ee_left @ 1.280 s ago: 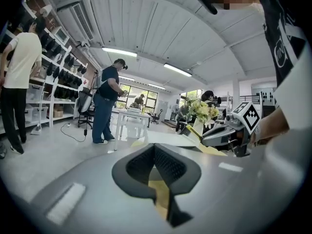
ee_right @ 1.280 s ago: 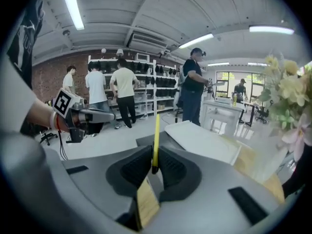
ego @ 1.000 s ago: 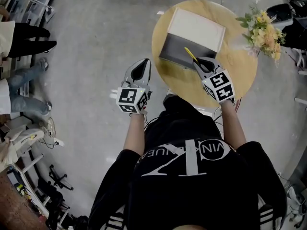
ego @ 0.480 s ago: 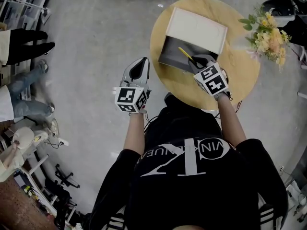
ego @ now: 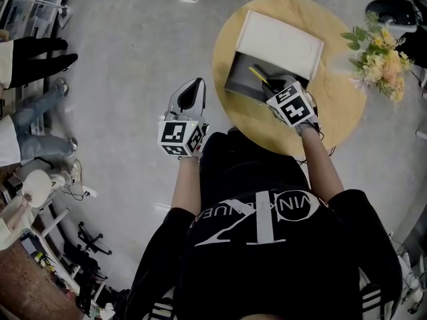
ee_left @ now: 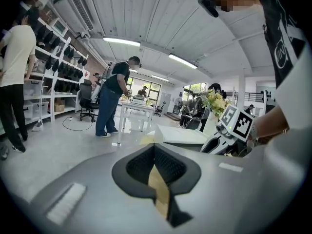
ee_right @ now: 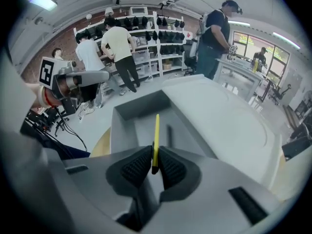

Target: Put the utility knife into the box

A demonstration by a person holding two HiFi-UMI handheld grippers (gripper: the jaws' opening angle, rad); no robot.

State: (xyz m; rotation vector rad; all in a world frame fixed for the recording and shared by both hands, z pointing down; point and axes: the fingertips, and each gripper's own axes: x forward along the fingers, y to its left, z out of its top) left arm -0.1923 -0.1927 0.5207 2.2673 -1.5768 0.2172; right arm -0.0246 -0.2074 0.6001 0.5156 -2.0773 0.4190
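The right gripper (ee_right: pixel 155 164) pinches the knife (ee_right: pixel 156 133) – thin, stiff, light, probably slippery – by its end above the box (ee_right: pixel 130 109); the left gripper (ee_left: pixel 155 156) is closed, empty.

Partial "VINK" print on black shirt (ego: pixel 267 212)

The knife (ego: pixel 257 76) is yellow with a black end. The box (ego: pixel 241 80) is grey inside and its lid (ego: pixel 280 42) is off-white. The table (ego: pixel 333 112) is pale wood. The left gripper (ego: pixel 197 82) and right gripper (ego: pixel 272 85) are grey with black ribbed pads (ee_right: pixel 137 165). Each cube (ego: pixel 179 139) bears black-and-white square markers. At the table's right edge, the flowers (ego: pixel 383 59) are yellow and peach among green leaves. The shirt (ego: pixel 260 259) is black with white print, and the floor (ego: pixel 133 39) is grey.
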